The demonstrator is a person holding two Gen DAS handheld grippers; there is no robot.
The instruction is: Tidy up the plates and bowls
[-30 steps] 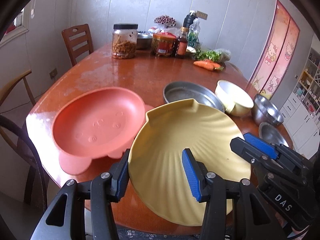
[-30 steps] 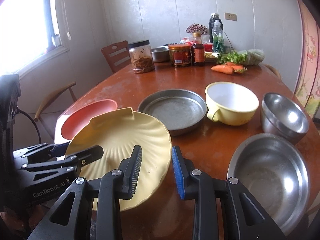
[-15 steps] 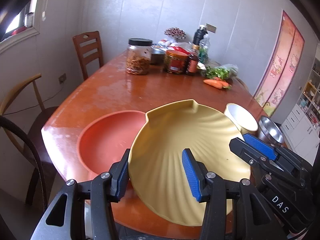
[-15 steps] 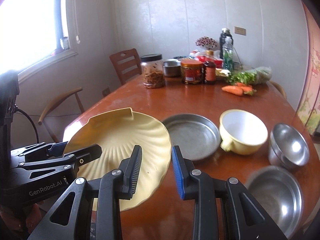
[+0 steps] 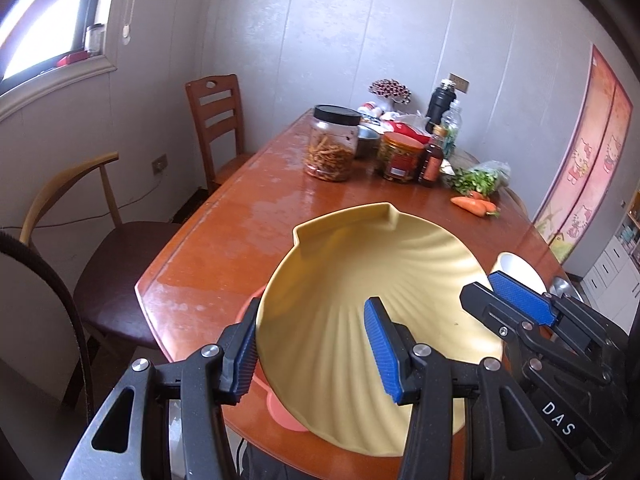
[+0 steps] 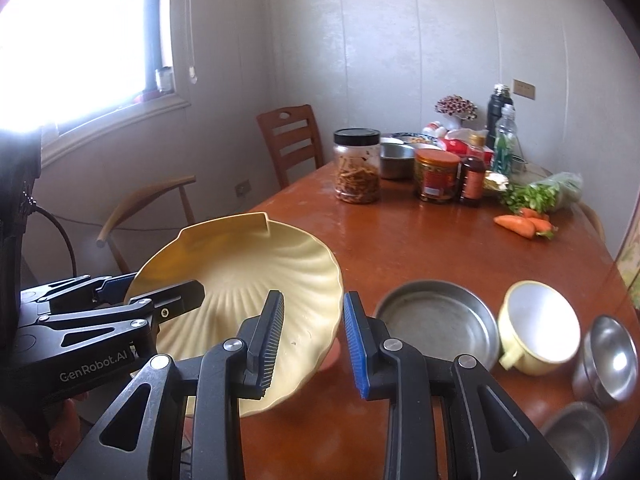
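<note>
My left gripper and my right gripper each pinch one side of the rim of the yellow shell-shaped plastic plate. Compared with a second ago I have lifted it higher and brought it over the pink plastic plate, which now shows only as a sliver below. I judge the next step is lowering it to stack there. The round metal pan and the cream mug-shaped bowl wait on the brown wooden table.
</note>
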